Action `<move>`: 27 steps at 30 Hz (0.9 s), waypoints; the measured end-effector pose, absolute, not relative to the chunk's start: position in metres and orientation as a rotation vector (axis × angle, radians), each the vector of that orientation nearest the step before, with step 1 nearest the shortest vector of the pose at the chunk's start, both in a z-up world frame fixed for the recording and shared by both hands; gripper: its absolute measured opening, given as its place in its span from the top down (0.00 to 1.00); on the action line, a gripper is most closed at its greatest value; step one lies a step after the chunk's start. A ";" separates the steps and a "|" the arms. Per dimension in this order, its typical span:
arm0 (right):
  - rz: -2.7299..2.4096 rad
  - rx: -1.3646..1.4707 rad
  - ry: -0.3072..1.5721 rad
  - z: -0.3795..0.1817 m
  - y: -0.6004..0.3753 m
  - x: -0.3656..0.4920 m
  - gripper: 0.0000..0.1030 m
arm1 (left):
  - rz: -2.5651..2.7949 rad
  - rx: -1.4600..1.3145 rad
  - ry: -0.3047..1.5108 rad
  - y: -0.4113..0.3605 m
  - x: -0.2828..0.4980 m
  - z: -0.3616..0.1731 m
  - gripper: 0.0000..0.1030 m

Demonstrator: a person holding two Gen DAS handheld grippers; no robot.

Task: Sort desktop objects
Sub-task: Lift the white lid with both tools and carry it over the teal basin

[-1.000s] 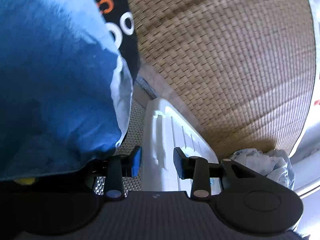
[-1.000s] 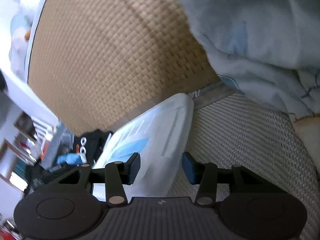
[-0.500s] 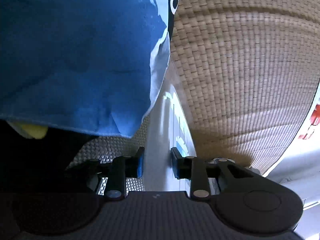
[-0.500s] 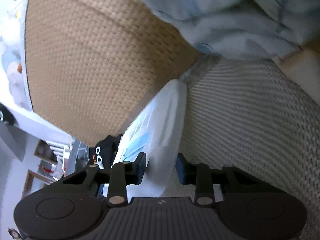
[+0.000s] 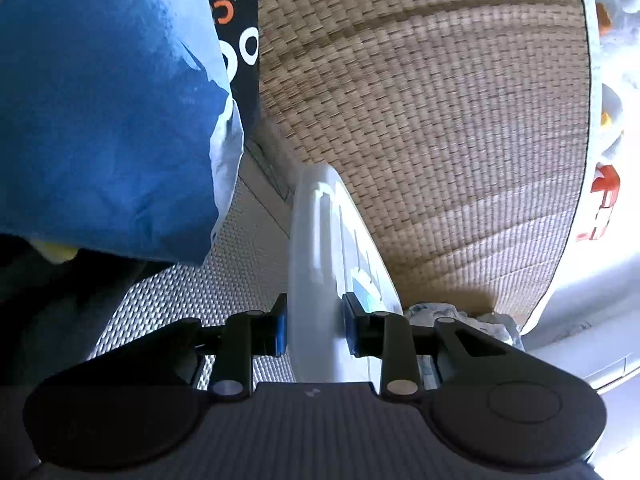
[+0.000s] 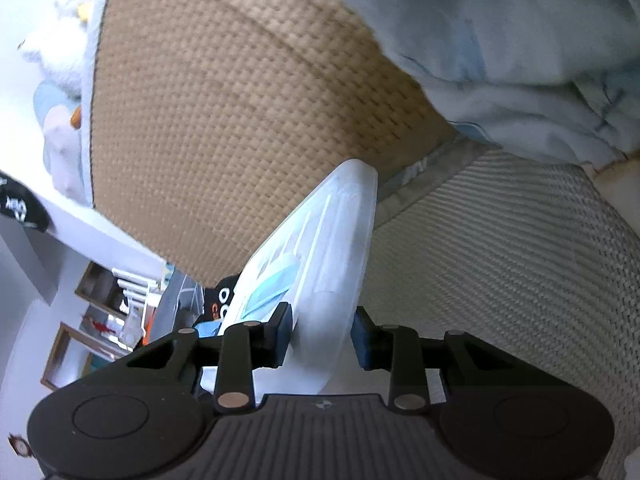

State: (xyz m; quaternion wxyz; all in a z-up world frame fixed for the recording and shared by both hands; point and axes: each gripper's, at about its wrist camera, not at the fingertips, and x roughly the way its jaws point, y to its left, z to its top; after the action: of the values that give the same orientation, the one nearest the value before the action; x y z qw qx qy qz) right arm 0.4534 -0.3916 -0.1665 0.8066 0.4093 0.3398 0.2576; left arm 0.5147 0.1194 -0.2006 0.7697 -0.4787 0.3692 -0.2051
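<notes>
Now pinched at opposite ends between the pads of left claw (image 5: 314,330) and right claw (image 6: 322,336), both narrowed from wider a second ago, translucent plastic box (image 5: 320,264) held edge-on above woven mat (image 5: 420,120), seemingly ready for carrying.

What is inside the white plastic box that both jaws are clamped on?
Through the translucent side of the white plastic box a light blue item shows, folded or flat; I cannot tell what it is. The left view shows a blue patch too. The rest of the inside is hidden.

A tan woven mat (image 5: 440,100) adjoins a grey woven cushion (image 6: 500,272) in bright daylight.
</notes>
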 end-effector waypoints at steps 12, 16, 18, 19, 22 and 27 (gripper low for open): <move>0.608 0.758 0.630 -0.074 -0.386 0.399 0.65 | -0.538 -1.010 0.697 0.125 0.455 -0.118 0.71; 0.620 0.721 0.597 -0.036 -0.384 0.366 0.64 | -0.568 -0.989 0.658 0.133 0.424 -0.083 0.71; 0.626 0.710 0.578 -0.020 -0.384 0.346 0.64 | -0.577 -0.984 0.643 0.133 0.409 -0.070 0.70; 0.629 0.705 0.568 -0.013 -0.383 0.336 0.64 | -0.580 -0.981 0.635 0.133 0.402 -0.065 0.70; 0.638 0.703 0.550 -0.002 -0.382 0.311 0.64 | -0.583 -0.981 0.625 0.133 0.381 -0.051 0.70; 0.641 0.708 0.551 0.002 -0.377 0.275 0.64 | -0.575 -0.986 0.626 0.140 0.325 -0.044 0.70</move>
State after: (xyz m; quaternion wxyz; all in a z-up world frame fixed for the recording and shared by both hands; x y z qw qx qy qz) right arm 0.2753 -0.3774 0.0020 0.8517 0.3364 0.2619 0.3046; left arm 0.3249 0.1403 -0.0439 0.7955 -0.4588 0.2915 -0.2678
